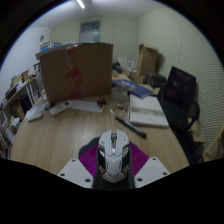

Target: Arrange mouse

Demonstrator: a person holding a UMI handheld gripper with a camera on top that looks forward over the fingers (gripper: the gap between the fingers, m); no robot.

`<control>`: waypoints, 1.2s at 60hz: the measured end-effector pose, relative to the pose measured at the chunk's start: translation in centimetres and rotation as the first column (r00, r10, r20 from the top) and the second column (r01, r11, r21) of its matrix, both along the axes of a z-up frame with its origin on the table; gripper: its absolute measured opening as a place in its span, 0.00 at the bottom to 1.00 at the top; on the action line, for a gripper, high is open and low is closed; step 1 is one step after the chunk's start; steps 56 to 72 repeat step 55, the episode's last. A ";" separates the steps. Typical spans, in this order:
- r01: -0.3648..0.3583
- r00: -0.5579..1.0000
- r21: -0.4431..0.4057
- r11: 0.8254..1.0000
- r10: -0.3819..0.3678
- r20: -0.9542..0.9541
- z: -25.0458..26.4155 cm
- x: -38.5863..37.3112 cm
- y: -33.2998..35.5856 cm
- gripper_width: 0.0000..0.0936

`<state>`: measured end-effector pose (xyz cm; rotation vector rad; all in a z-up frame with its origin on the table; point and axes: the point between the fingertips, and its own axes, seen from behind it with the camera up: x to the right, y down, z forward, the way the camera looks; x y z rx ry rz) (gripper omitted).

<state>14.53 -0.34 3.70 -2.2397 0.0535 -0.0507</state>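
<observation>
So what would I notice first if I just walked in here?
Probably the white mouse, sitting on the wooden table right between the gripper jaws, which look closed on its sides. Beyond it stands a big cardboard box, with an open notebook off to one side.

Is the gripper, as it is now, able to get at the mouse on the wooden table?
Probably yes. The mouse already sits between the jaws of the gripper on the wooden table, and nothing lies between it and the pink pads. Whether the pads already press on it cannot be told.

white and grey mouse (113,155), brown cardboard box (76,70)
</observation>
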 end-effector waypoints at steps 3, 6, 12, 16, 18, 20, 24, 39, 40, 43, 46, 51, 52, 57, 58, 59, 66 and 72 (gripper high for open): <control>-0.010 1.000 -0.019 1.000 0.009 -0.019 -1.8 0.6 -0.4 0.43; -0.021 0.999 -0.035 0.999 0.020 -0.030 -3.1 1.0 -0.7 0.43; -0.052 0.996 -0.079 0.995 0.047 -0.070 -5.6 0.3 -1.4 0.45; -0.061 0.996 -0.048 0.997 0.058 -0.060 -5.7 0.4 -1.1 0.44; -0.062 0.996 -0.062 0.996 0.058 -0.064 -5.7 0.4 -1.1 0.46; -0.065 0.996 -0.082 0.994 0.060 -0.064 -5.6 0.4 -1.1 0.49; -0.065 0.996 -0.106 0.992 0.059 -0.060 -5.6 0.4 -1.0 0.55; 0.023 0.997 -0.136 0.990 -0.033 -0.070 -2.8 -0.6 -4.6 0.89; 0.033 0.997 -0.140 0.990 -0.043 -0.068 -2.5 -0.7 -5.3 0.90; 0.057 0.995 -0.140 0.988 -0.067 -0.067 -1.2 -1.5 -7.0 0.90; 0.072 0.994 -0.129 0.989 -0.082 -0.076 0.6 -2.8 -8.8 0.90; 0.086 0.991 -0.126 0.988 -0.098 -0.091 3.0 -5.1 -12.0 0.90; 0.091 0.990 -0.129 0.987 -0.103 -0.092 3.4 -5.5 -12.7 0.90; 0.099 0.988 -0.147 0.984 -0.114 -0.099 4.3 -6.5 -14.6 0.90; 0.099 0.988 -0.147 0.984 -0.114 -0.099 4.3 -6.5 -14.6 0.90; 0.099 0.988 -0.147 0.984 -0.114 -0.099 4.3 -6.5 -14.6 0.90; 0.099 0.988 -0.147 0.984 -0.114 -0.099 4.3 -6.5 -14.6 0.90; 0.099 0.988 -0.147 0.984 -0.114 -0.099 4.3 -6.5 -14.6 0.90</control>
